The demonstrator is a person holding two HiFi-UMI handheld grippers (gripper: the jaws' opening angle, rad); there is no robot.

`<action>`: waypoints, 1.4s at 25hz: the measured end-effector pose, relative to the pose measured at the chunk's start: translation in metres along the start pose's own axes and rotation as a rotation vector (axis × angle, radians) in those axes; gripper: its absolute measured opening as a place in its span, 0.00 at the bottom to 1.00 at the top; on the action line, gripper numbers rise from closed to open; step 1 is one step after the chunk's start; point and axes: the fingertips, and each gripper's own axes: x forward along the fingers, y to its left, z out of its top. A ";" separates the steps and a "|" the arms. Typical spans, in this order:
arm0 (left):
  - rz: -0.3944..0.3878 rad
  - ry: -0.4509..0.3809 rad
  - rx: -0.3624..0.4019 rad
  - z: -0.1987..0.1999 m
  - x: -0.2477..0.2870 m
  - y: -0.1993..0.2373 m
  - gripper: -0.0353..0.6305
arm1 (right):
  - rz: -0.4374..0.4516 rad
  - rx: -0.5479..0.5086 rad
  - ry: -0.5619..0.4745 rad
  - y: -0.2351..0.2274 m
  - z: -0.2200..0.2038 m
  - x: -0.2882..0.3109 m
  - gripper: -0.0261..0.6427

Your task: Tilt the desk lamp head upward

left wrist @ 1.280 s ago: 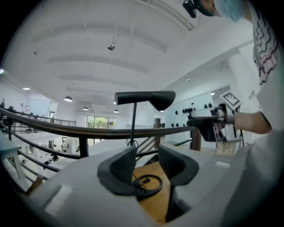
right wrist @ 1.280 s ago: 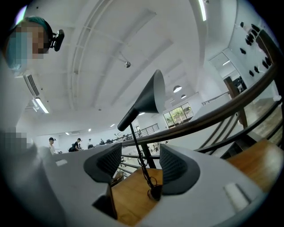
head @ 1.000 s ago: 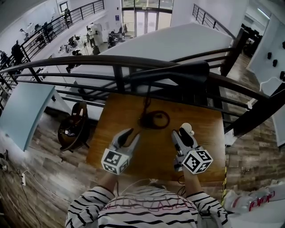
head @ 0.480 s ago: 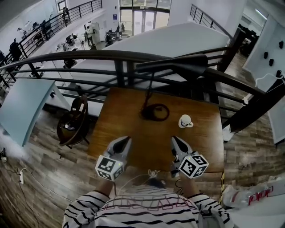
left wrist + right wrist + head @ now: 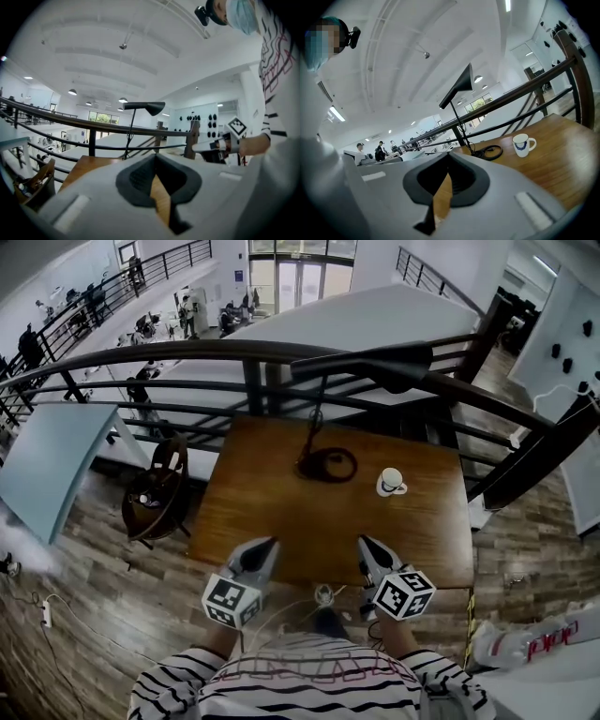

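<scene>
The black desk lamp stands at the far middle of the wooden table (image 5: 272,512). Its round base (image 5: 328,465) carries a thin stem, and its long head (image 5: 375,362) lies about level above the table's back edge. The left gripper view has the lamp head (image 5: 147,107) ahead and above; in the right gripper view the lamp head (image 5: 459,86) is ahead, slightly left. My left gripper (image 5: 265,547) and right gripper (image 5: 366,545) hover side by side over the table's near edge, well short of the lamp. Both are shut with nothing between the jaws.
A white cup (image 5: 391,481) on a saucer sits right of the lamp base; the right gripper view shows the cup (image 5: 524,144) ahead to the right. A dark railing (image 5: 187,357) runs behind the table. A brown chair (image 5: 155,498) stands left of it.
Both grippers have drawn back from mid-table toward the near edge, and their jaws have gone from open to shut. The cup, earlier partly behind the right gripper, now shows in full.
</scene>
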 end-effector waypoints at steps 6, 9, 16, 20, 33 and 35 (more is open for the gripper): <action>-0.031 0.021 -0.016 -0.013 -0.010 -0.018 0.06 | -0.003 0.011 0.000 0.006 -0.013 -0.015 0.04; -0.040 0.019 -0.014 -0.015 -0.015 -0.026 0.06 | -0.012 -0.005 0.002 0.010 -0.018 -0.023 0.04; -0.062 0.016 -0.009 -0.019 -0.014 -0.038 0.06 | -0.028 -0.036 -0.007 0.011 -0.026 -0.033 0.04; -0.059 0.007 -0.027 -0.020 -0.011 -0.044 0.06 | -0.031 -0.041 -0.015 0.008 -0.023 -0.037 0.04; -0.075 0.009 -0.032 -0.032 -0.008 -0.047 0.06 | -0.062 -0.036 -0.049 0.004 -0.032 -0.043 0.04; -0.066 0.004 -0.037 -0.035 -0.009 -0.042 0.06 | -0.060 -0.041 -0.055 0.003 -0.033 -0.041 0.04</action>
